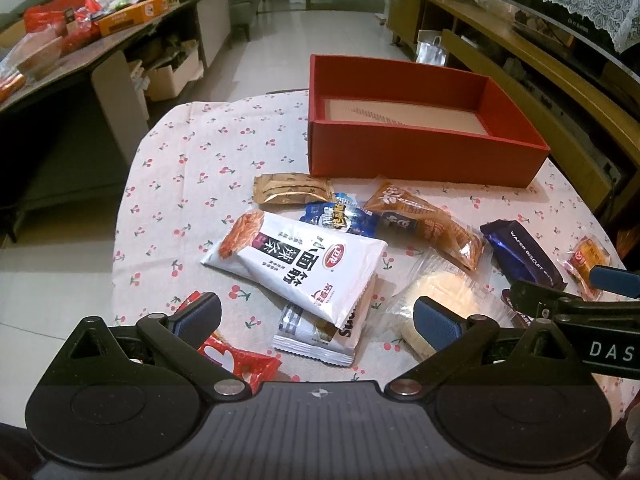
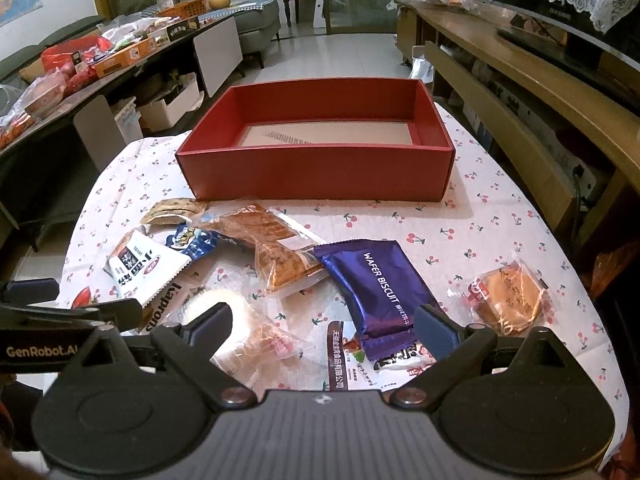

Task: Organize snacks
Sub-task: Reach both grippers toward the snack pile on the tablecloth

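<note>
An empty red box (image 1: 420,156) (image 2: 316,172) stands at the far side of the round cherry-print table (image 1: 192,168). Several snack packs lie in front of it: a white spicy-strip bag (image 1: 300,264) (image 2: 140,268), a purple wafer biscuit pack (image 1: 520,254) (image 2: 376,292), an orange bread pack (image 1: 428,224) (image 2: 276,248), a blue pack (image 1: 340,218), a brown pack (image 1: 292,192), a clear-wrapped cake (image 1: 440,300) (image 2: 248,328), a small pastry (image 2: 508,296). My left gripper (image 1: 316,320) is open above the white bag's near end. My right gripper (image 2: 324,332) is open above the purple pack's near end.
A long side table (image 1: 60,68) at the left is piled with food boxes and bags. A wooden TV bench (image 2: 540,92) runs along the right. A red heart-print pack (image 1: 240,360) lies under my left finger. A white printed pack (image 2: 352,364) lies at the near edge.
</note>
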A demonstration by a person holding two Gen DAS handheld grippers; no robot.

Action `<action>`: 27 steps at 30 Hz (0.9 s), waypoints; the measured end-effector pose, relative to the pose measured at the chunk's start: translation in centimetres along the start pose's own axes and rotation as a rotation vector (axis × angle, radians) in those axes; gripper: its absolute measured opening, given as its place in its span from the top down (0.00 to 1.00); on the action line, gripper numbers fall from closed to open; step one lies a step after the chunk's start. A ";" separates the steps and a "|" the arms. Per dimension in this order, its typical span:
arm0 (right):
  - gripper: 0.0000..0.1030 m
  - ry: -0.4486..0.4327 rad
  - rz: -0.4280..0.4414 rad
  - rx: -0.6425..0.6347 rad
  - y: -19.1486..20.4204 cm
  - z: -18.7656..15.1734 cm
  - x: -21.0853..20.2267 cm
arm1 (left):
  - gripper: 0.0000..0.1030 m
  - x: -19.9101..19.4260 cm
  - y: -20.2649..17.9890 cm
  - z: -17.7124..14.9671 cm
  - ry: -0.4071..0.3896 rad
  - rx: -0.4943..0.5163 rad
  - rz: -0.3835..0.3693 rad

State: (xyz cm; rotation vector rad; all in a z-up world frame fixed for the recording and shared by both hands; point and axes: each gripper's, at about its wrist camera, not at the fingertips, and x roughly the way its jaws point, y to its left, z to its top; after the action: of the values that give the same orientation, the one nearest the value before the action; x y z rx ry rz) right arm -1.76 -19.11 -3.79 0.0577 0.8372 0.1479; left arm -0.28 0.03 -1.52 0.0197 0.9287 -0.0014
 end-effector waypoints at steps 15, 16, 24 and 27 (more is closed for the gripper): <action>0.00 0.013 0.009 -0.004 0.3 -0.1 0.2 | 0.01 0.0 0.2 -0.1 0.002 -0.003 0.000; 0.00 0.015 0.010 -0.005 0.3 -0.1 0.3 | 0.01 -0.1 0.3 -0.2 0.002 -0.003 0.001; 0.00 0.030 0.019 -0.019 0.7 0.0 0.5 | 0.02 0.0 0.7 -0.3 0.012 -0.005 0.008; 0.00 0.033 0.033 -0.026 0.8 0.1 0.6 | 0.02 0.0 0.9 -0.3 0.015 -0.009 0.004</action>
State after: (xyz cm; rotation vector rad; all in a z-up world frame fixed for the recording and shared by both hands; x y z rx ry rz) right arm -1.40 -18.28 -4.10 0.0451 0.8678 0.1914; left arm -0.54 0.98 -1.74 0.0133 0.9435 0.0062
